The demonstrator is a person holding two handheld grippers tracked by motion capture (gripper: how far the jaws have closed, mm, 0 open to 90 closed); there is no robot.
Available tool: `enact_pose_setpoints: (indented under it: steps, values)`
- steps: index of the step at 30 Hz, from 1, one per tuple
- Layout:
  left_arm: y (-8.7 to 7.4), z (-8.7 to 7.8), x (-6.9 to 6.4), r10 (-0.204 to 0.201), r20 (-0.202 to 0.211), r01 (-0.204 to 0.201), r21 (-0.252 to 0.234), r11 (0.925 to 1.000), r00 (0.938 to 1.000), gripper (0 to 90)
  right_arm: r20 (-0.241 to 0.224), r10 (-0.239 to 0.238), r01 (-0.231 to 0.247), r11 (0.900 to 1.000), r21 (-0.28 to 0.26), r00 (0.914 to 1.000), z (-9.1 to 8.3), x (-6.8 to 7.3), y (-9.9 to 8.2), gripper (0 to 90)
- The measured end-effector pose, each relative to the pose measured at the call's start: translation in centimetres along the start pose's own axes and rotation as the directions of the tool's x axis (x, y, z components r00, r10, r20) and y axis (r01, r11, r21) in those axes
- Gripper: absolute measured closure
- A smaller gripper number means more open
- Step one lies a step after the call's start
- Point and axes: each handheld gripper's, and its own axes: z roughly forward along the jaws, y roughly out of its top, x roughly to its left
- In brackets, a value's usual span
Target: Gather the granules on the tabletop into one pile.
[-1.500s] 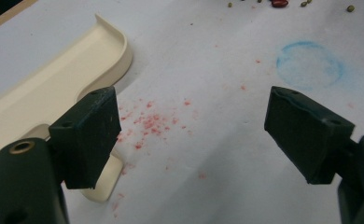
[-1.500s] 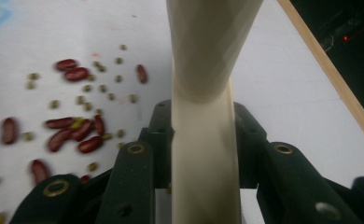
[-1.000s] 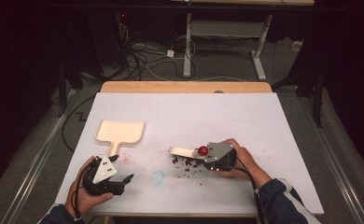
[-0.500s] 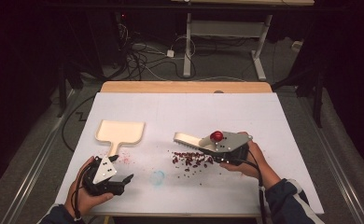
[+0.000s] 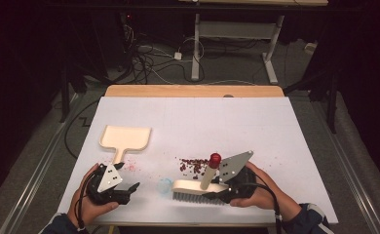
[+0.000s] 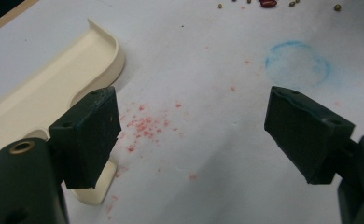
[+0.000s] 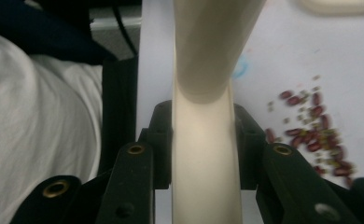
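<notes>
Since the earlier frames, your right gripper has carried the brush from beyond the scattered beans to the near side of them, and the brush head now lies close to the front edge of the table with its bristles facing you. Your left gripper has kept its place at the near left.

Right tool: your jaws are clamped on the cream brush body, one pad on each flank, as the right gripper view shows plainly. The opening is narrow, set by the width of the brush. The brush handle, tipped with a red cap, stands up and leans away from you above the head.

Left tool: your jaws stand wide apart and hold nothing. In the left gripper view the left pad sits just over the handle end of the cream dustpan; whether it touches cannot be told.

Dustpan: it lies flat on the white table cover, pan end away from you, handle towards your left hand.

Beans: a loose patch of red beans lies just beyond the brush, in the middle of the table. Pink specks and a faint blue ring mark the cover between your two grippers.
</notes>
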Motion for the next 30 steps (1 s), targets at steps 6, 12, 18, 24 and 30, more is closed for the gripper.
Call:
enact_pose_setpoints:
  steps: [6,12,18,24,30]
  values:
    - [0.0,0.1,0.0,0.000,0.009,0.000,0.005,1.0000,1.0000,17.6,-0.023,0.048,-0.046,0.9977,0.050,0.9986,2.0,-1.5,-0.5,68.2]
    - [0.0,0.5,-0.2,0.006,0.022,-0.007,0.022,0.9997,0.9997,17.6,0.000,0.060,-0.060,0.9962,0.064,0.9982,2.4,-3.9,-0.4,68.0]
    - [0.1,0.8,-0.2,0.022,0.029,-0.023,0.027,0.9994,0.9993,17.6,0.031,0.072,-0.073,0.9962,0.048,0.9969,2.4,-6.7,0.0,68.0]
    - [0.0,0.8,-0.2,0.020,0.032,-0.020,0.028,0.9994,0.9993,17.5,0.071,0.064,-0.067,0.9969,0.042,0.9954,2.2,-7.4,0.4,68.1]
    - [0.0,0.7,-0.3,0.024,0.032,-0.025,0.028,0.9993,0.9992,17.6,0.111,0.066,-0.065,0.9978,-0.011,0.9916,0.6,-7.0,0.5,68.1]
